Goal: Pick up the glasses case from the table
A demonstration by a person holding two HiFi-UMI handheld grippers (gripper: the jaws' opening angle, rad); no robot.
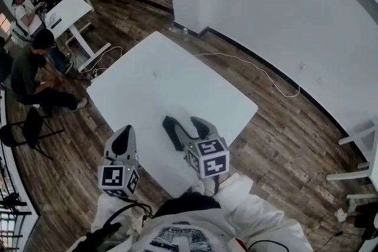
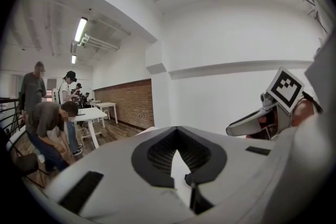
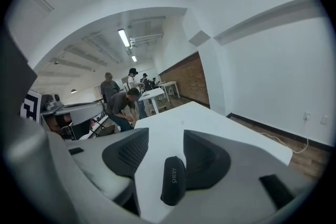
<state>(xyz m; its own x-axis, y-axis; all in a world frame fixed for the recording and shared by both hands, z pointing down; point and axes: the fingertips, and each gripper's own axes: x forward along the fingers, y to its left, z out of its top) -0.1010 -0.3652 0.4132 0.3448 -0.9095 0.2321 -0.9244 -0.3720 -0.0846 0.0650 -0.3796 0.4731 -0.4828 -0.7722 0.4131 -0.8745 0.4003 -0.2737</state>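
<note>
In the right gripper view a black glasses case (image 3: 173, 180) lies on the white table (image 3: 210, 120), between the jaws of my right gripper (image 3: 165, 139). The jaws stand apart. A gap of bare table shows on the case's left, and its right side lies close to the right pad. In the head view the right gripper (image 1: 181, 121) is open over the table's near part (image 1: 159, 79), and I cannot make out the case there. My left gripper (image 1: 124, 131) hangs off the table's near left edge, its jaws together with nothing in them. The left gripper view shows its tips (image 2: 178, 136) meeting.
People stand and sit by white desks (image 1: 65, 9) at the far left. A black chair (image 1: 29, 127) stands on the wooden floor left of the table. A white cable (image 1: 266, 77) runs across the floor beyond the table's right corner. The white wall (image 1: 266, 3) is behind.
</note>
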